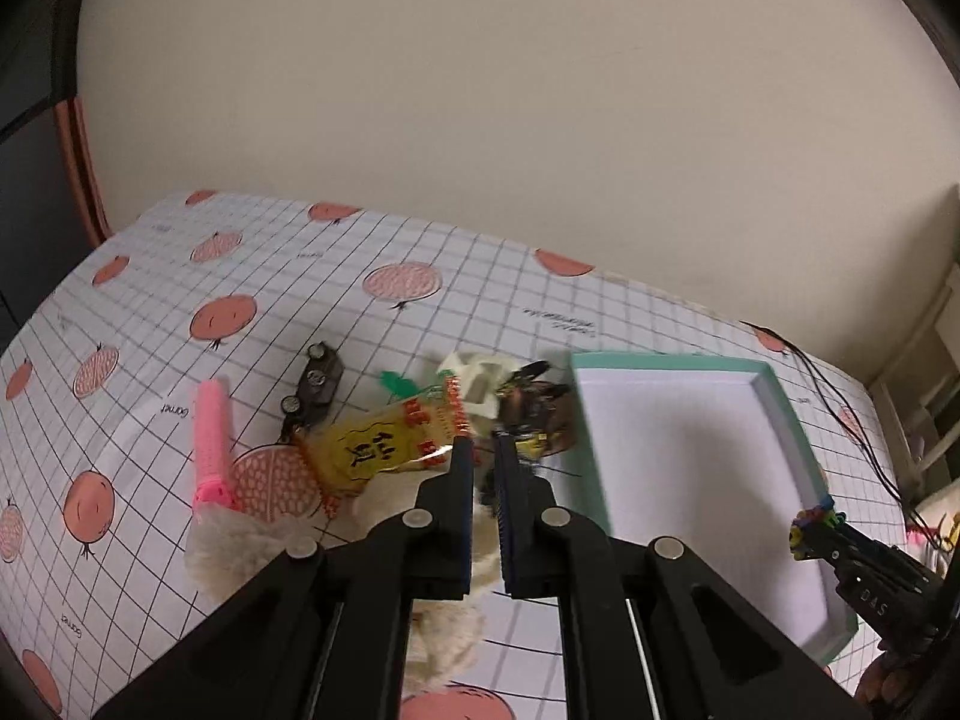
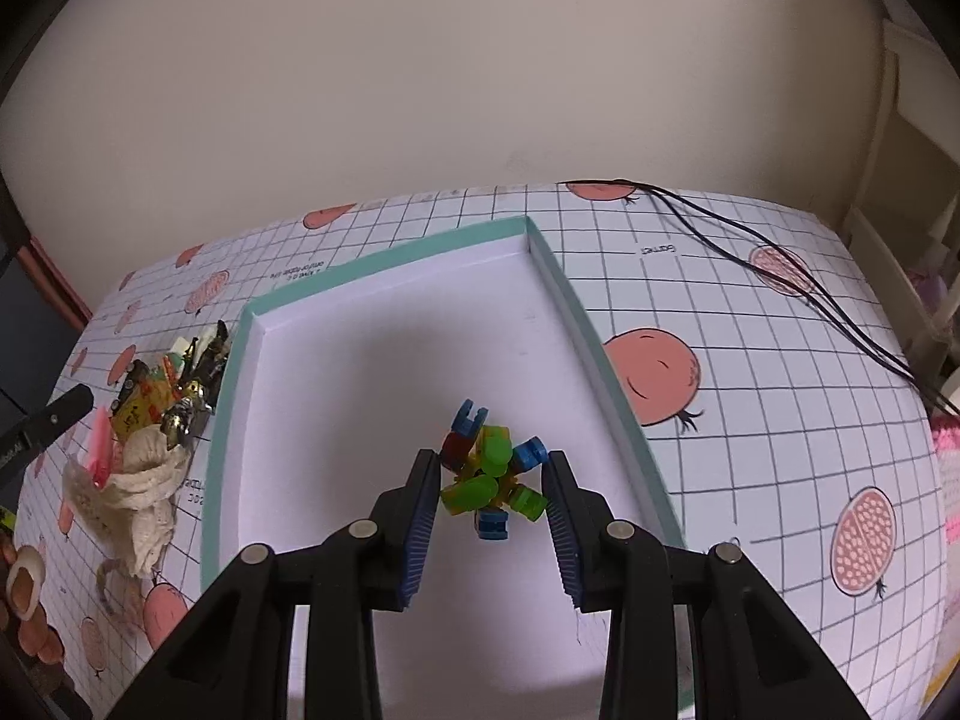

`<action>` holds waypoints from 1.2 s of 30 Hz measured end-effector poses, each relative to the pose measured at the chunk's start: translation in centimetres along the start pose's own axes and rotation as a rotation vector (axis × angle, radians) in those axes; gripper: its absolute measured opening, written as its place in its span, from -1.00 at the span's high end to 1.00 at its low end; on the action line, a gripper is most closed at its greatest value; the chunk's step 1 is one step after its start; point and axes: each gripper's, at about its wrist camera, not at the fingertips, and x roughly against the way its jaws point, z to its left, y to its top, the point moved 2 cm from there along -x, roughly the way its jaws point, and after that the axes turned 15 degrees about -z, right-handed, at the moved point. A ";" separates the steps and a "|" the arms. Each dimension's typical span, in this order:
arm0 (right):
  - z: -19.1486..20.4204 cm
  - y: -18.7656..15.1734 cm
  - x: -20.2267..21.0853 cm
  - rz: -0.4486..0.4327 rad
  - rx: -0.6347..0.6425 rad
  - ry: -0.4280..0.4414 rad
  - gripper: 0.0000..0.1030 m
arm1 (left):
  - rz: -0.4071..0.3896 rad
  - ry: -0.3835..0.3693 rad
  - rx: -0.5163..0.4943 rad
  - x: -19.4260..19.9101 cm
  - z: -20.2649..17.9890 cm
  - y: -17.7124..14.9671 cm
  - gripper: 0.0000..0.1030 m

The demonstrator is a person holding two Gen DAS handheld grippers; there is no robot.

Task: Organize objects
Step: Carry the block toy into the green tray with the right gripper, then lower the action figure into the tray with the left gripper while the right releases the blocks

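Right tongs [image 2: 489,483]: fingers spread fairly wide, one either side of a cluster of plastic pieces [image 2: 491,471] inside the tray [image 2: 231,372]. Whether the blue pads touch the cluster cannot be told; a sliver of gap shows on each side. Cluster is a knot of green, blue, red and yellow snap-together bits, resting on the tray's white floor toward its near right wall. Tray is shallow, teal-rimmed, otherwise bare inside.

Left tongs [image 1: 485,450]: fingers narrow, a slim gap between the blue pads, tips hovering over the pile just left of the tray. Nothing visibly pinched; what lies directly under the tips is hidden by the fingers themselves.

Pile left of the tray, from the tray outward: a crumpled dark and gold wrapper [image 1: 537,405] against the tray's left wall, hard to make out; a cream plastic frame [image 1: 477,375] behind it; a yellow snack packet [image 1: 375,447] with red serrated edges; a small green piece [image 1: 397,385], partly covered; a dark toy car [image 1: 315,387] tipped on its side; a pink roller [image 1: 211,441]; cream knitted cloth [image 1: 240,546], partly behind the left tongs.

All on a table cover [image 1: 180,276] with grid lines and pomegranates. Black cables [image 2: 798,282] run right of the tray, cut off at the frame edge.
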 end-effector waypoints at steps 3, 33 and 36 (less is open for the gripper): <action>0.5 0.4 -0.5 0.005 -0.014 0.010 0.27 | 0.018 -0.001 0.018 -0.7 0.7 0.1 0.87; 1.4 1.3 -4.7 0.042 -0.158 0.047 0.27 | 0.121 -0.025 -0.008 -7.9 -1.2 -3.4 0.42; 2.1 1.4 -4.8 0.040 -0.150 0.066 0.27 | 0.113 -0.035 0.007 -7.6 -1.0 -3.1 0.42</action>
